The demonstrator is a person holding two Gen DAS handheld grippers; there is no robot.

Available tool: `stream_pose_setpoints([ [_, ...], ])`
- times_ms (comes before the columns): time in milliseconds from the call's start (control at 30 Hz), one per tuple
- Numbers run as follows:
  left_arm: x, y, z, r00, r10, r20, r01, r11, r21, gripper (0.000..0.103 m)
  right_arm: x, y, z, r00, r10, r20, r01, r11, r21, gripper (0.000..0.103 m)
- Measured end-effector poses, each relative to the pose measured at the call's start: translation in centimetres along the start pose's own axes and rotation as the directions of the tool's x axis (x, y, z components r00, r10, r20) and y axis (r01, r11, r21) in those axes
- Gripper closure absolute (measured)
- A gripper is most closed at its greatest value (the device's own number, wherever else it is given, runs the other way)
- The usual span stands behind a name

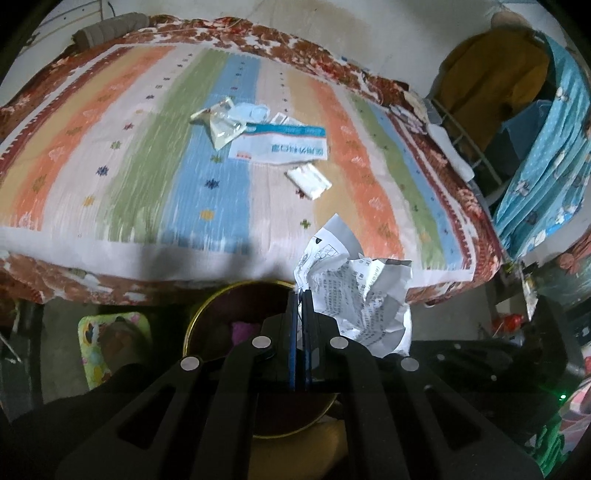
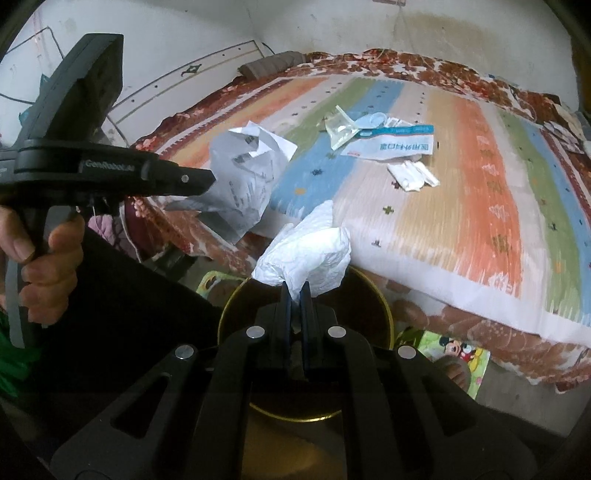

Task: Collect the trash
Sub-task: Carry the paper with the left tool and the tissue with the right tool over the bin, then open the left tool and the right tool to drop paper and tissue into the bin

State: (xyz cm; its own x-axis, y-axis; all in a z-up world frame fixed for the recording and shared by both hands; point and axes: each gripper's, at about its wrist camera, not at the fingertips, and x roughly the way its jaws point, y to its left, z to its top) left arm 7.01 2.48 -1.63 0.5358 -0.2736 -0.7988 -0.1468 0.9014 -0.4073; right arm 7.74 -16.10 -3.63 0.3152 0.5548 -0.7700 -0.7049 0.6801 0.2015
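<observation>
My left gripper (image 1: pixel 301 295) is shut on a crumpled printed paper (image 1: pixel 354 291) and holds it over the rim of a dark bin with a gold rim (image 1: pixel 207 306). The left gripper also shows in the right wrist view (image 2: pixel 207 181), with the paper (image 2: pixel 243 184) hanging from it. My right gripper (image 2: pixel 295 290) is shut on a crumpled white tissue (image 2: pixel 306 254) above the same bin (image 2: pixel 384 306). On the striped bedspread lie a white and blue mask packet (image 1: pixel 280 144), a clear plastic wrapper (image 1: pixel 223 123) and a small white packet (image 1: pixel 308 181).
The bed (image 1: pixel 110 155) fills the far side, with a rolled grey cloth (image 1: pixel 110 27) at its back. A cartoon-print stool or mat (image 1: pixel 110 343) sits on the floor by the bin. Hanging clothes and a blue curtain (image 1: pixel 546 147) stand at the right.
</observation>
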Motion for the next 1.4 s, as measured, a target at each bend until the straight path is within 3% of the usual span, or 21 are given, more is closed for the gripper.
stream_pose_setpoints([
  [200, 1.1, 0.0, -1.4, 0.995, 0.092, -0.038, -0.092, 0.996, 0.006, 0.101, 0.9, 0.2, -1.3, 0.998, -0.037, -0.051, 0.038, 0.999, 0.009, 0.099],
  [433, 3.5, 0.3, -2.7, 0.977, 0.174, -0.126, -0.174, 0.985, 0.009, 0.101, 3.0, -0.5, -2.2, 0.987, -0.077, -0.141, 0.082, 0.996, 0.033, 0.099],
  [1000, 7.4, 2.4, -3.5, 0.940, 0.197, -0.280, -0.235, 0.966, -0.111, 0.101, 7.2, -2.1, -3.4, 0.950, -0.050, -0.307, 0.098, 0.984, 0.145, 0.099],
  [1067, 7.7, 2.4, -3.5, 0.938, 0.194, -0.286, -0.234, 0.966, -0.112, 0.096, 7.5, -2.4, -3.6, 0.947, -0.039, -0.320, 0.097, 0.981, 0.166, 0.097],
  [1100, 7.8, 2.4, -3.4, 0.938, 0.193, -0.289, -0.234, 0.966, -0.113, 0.093, 7.8, -2.6, -3.7, 0.944, -0.034, -0.329, 0.097, 0.979, 0.177, 0.091],
  [1167, 7.9, 2.4, -3.3, 0.939, 0.181, -0.293, -0.224, 0.967, -0.121, 0.077, 8.2, -2.8, -3.8, 0.940, -0.022, -0.341, 0.094, 0.976, 0.195, 0.081],
  [1400, 7.0, 2.2, -2.9, 0.957, 0.152, -0.248, -0.189, 0.973, -0.132, 0.069, 7.8, -2.7, -3.6, 0.948, -0.020, -0.318, 0.088, 0.976, 0.198, 0.070],
])
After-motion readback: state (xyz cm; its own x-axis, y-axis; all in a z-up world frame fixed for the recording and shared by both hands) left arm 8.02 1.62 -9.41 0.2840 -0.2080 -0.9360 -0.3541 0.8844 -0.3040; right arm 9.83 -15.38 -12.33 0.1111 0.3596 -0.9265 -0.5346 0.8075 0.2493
